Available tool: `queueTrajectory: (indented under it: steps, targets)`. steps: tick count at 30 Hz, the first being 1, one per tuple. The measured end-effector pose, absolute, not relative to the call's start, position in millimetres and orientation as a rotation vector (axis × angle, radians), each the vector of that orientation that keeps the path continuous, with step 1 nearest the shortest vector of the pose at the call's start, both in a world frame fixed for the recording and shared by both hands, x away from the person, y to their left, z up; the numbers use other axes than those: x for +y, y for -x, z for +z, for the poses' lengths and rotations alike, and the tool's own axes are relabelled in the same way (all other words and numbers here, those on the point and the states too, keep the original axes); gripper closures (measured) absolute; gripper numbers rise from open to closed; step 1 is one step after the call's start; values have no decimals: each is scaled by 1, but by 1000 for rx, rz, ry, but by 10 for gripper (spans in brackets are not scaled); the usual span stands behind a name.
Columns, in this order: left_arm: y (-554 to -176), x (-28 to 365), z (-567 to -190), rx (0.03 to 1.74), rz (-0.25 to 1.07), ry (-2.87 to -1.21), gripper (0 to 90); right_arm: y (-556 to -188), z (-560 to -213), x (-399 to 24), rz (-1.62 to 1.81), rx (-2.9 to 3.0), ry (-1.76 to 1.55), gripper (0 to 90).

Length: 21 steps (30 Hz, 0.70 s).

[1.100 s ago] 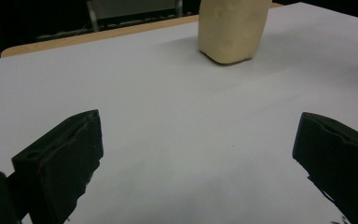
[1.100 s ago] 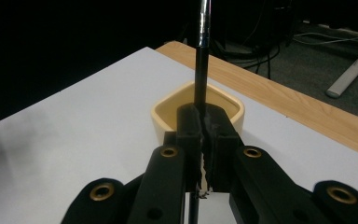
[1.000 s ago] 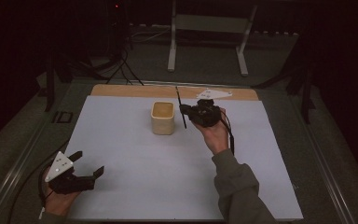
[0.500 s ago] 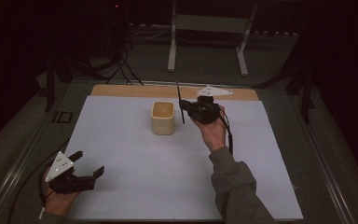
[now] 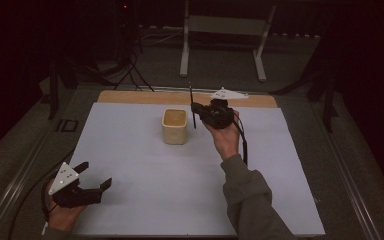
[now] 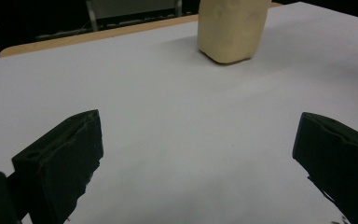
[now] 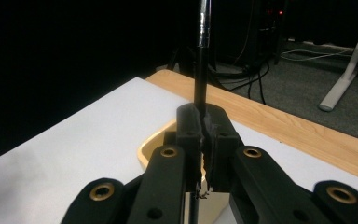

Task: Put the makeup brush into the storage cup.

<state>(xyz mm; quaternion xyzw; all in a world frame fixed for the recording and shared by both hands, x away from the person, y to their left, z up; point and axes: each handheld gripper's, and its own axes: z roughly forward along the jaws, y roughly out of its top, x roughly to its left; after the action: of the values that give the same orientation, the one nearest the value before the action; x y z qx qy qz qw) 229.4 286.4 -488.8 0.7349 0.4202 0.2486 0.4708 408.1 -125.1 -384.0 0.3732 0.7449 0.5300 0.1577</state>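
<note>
Holding a thin black rod (image 5: 192, 106) in our right gripper (image 5: 203, 111), we stand just beside the beige cup (image 5: 174, 126), on its right side as the high view shows it. The jaws are closed tight on the rod, which the right gripper view shows clearly: the two black pads meet around the shaft (image 7: 200, 79), and the shaft continues below them. The long axis of the rod is almost upright, with its upper end well above the gripper and its lower end below the jaws, a little higher than the white mat (image 5: 130, 150), as far as we can judge.

From this gripper the cup lies to the left in the high view, near but not touching. In the right gripper view the rim of the cup (image 7: 156, 140) appears directly behind and under the jaws. We judge that the coming move is a short shift toward the cup and then down, so that the rod enters the mouth.

The cup stands upright with an open top, and it looks empty inside.

Our left gripper (image 5: 94, 176) rests at the near left corner of the mat, well apart from the cup, with its jaws wide apart and nothing between them. The right hand is clearly the nearer one.
</note>
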Motion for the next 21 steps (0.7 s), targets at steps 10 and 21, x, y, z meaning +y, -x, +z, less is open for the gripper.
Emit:
queueTrajectory:
  steps: [10,21]
  targets:
    - [-229,287,-489,1028,609,-1799,27,-412,-384,-115,1513,2114,-1048,858]
    - [-229,287,-489,1028,608,-1798,27,-418,-388,-113,1548,2075,-1085,858]
